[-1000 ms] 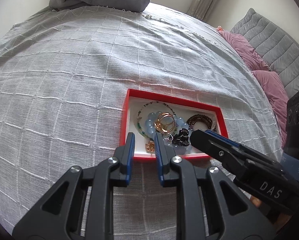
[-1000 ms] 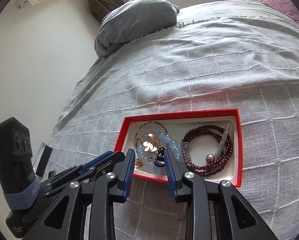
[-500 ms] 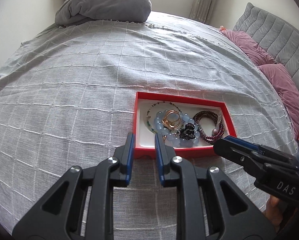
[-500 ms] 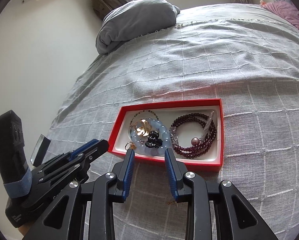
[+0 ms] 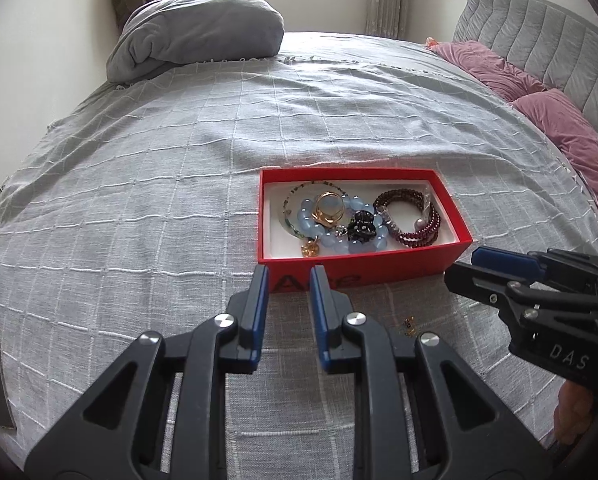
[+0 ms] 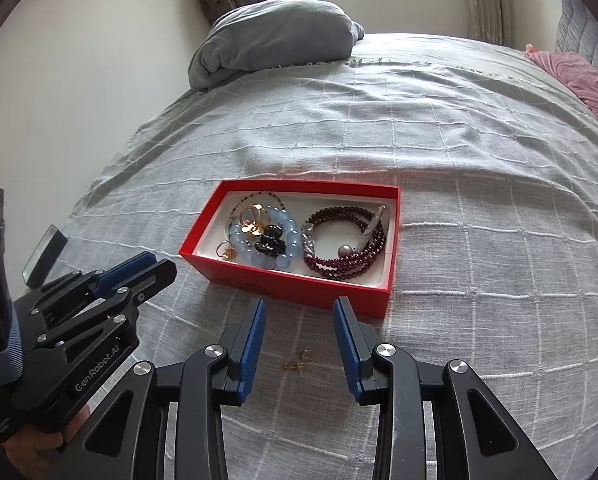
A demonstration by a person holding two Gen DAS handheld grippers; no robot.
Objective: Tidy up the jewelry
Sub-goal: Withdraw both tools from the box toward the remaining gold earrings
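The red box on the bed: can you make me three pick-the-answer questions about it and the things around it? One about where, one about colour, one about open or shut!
1. Where is the tiny gold piece?
A. inside the red box
B. on the bedspread in front of the box
C. on the grey pillow

2. What colour are the big round beads in the red box?
A. light blue
B. green
C. yellow

3. What are the right tongs doing?
A. squeezing the dark red bracelet
B. squeezing the box
C. opening, holding nothing

Answers:
1 B: it lies on the cloth, outside the box.
2 A: the chunky bracelet is pale blue.
3 C: there is a gap between the blue pads, with only cloth and the gold piece below.
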